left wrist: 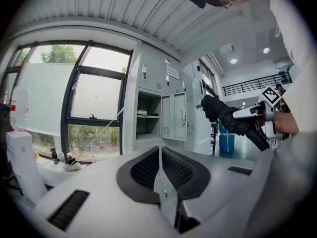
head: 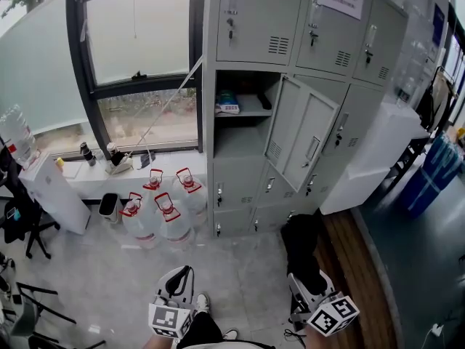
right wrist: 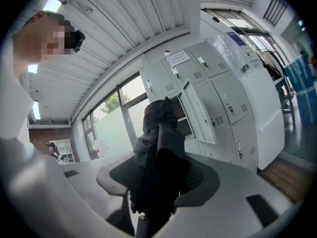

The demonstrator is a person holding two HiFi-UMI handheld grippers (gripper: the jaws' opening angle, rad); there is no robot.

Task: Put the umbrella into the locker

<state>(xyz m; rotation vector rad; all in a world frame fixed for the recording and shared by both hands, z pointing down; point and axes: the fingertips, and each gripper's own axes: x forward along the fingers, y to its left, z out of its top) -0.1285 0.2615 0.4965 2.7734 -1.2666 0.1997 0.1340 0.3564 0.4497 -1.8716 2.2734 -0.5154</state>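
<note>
1. Umbrella [right wrist: 157,133], black and folded, is squeezed tight by the right gripper [right wrist: 161,180], out in front of the locker [head: 254,20], not touching it.
2. Left gripper [left wrist: 161,170] is closed, with nothing held.

Left gripper [head: 178,278], right gripper [head: 305,288]: white shells, black ribbed pads [left wrist: 143,170], black-and-white marker cubes [head: 169,320], bottom of frame. White sleeve [left wrist: 294,83].

Water jugs [head: 160,213] stand on the floor [head: 109,275] below the window [head: 138,35], left of the lockers [head: 251,20], with the umbrella [head: 299,249] before the lockers' open door [head: 301,133].
</note>
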